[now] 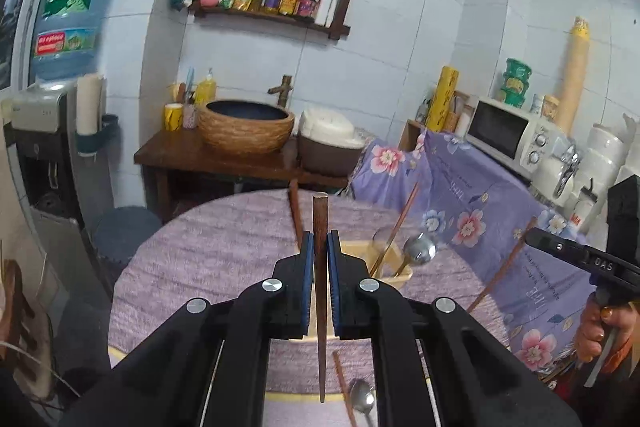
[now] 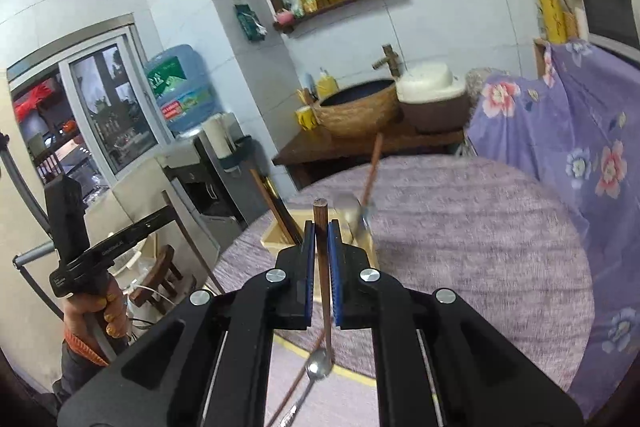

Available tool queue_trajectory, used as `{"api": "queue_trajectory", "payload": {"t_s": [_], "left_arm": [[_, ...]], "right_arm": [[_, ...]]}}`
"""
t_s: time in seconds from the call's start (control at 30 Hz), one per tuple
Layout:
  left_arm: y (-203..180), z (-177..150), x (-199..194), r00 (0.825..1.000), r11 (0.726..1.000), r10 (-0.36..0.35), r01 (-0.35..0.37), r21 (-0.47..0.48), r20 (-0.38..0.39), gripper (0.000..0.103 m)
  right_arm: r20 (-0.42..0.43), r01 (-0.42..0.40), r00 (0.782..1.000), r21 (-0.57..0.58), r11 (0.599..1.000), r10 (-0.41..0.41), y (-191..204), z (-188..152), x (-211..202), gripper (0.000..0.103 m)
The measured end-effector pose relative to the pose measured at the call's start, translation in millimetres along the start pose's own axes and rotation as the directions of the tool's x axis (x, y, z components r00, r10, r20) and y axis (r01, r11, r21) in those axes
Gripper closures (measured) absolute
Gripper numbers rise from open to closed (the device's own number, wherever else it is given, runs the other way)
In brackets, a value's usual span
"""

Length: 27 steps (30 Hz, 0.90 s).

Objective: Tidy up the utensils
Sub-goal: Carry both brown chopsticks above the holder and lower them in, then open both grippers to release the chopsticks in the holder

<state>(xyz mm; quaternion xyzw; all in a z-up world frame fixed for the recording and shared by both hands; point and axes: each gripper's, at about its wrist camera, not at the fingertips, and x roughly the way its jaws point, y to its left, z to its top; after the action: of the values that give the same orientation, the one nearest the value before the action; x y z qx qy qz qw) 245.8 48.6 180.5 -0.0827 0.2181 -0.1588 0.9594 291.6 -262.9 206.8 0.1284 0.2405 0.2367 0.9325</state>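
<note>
My left gripper [image 1: 320,241] is shut on a dark wooden chopstick [image 1: 320,215], held upright above the round table. Behind it stands a pale wooden utensil holder [image 1: 394,273] with a chopstick [image 1: 394,231] and a metal spoon [image 1: 418,249] in it. My right gripper [image 2: 320,229] is shut on another wooden chopstick [image 2: 322,215], also upright, just in front of the holder [image 2: 276,239]. A loose spoon [image 1: 362,397] and a chopstick [image 1: 344,391] lie on the table below; they also show in the right wrist view, the spoon [image 2: 318,367] and chopstick [image 2: 296,383].
The round table has a purple woven cloth [image 1: 224,251]. Behind stand a wooden counter with a basin [image 1: 246,125] and a rice cooker [image 1: 326,143]. A floral-draped surface [image 1: 460,195] holds a microwave [image 1: 508,133]. A water dispenser [image 1: 60,67] is at left.
</note>
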Motion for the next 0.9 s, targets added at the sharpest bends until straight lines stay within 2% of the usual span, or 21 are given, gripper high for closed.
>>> {"api": "queue_trajectory", "payload": {"t_s": [0.1, 0.23, 0.3, 0.4, 0.53, 0.77, 0.9], "left_arm": [[0, 34, 1, 0.999, 0.998, -0.046, 0.046, -0.032, 0.013, 0.095], [0, 75, 8, 0.997, 0.998, -0.018, 0.022, -0.055, 0.077, 0.095], [1, 88, 15, 0.995, 0.996, -0.020, 0.028, -0.081, 0.099, 0.095], [-2, 98, 24, 0.989, 0.997, 0.030, -0.019, -0.077, 0.147, 0.095], [-2, 88, 44, 0.987, 0.996, 0.059, -0.049, -0.073, 0.146, 0.095], [5, 41, 90, 0.996, 0.994, 0.077, -0.073, -0.079, 0.048, 0.095], [7, 19, 106, 0.996, 0.994, 0.087, -0.087, -0.065, 0.002, 0.095]], "right_arm": [[0.027, 0.009, 1.000, -0.025, 1.000, -0.008, 13, 39, 5, 0.096], [0.067, 0.018, 0.998, -0.032, 0.999, -0.015, 23, 76, 13, 0.096], [0.099, 0.040, 0.994, -0.040, 0.998, -0.036, 26, 91, 18, 0.096], [0.127, 0.072, 0.990, -0.049, 0.996, -0.065, 26, 104, 30, 0.095], [0.123, 0.107, 0.988, -0.063, 0.992, -0.098, 18, 98, 49, 0.096], [0.017, 0.155, 0.988, -0.080, 0.985, -0.154, -1, 53, 103, 0.095], [-0.026, 0.156, 0.987, -0.056, 0.986, -0.158, -12, 36, 124, 0.095]]}}
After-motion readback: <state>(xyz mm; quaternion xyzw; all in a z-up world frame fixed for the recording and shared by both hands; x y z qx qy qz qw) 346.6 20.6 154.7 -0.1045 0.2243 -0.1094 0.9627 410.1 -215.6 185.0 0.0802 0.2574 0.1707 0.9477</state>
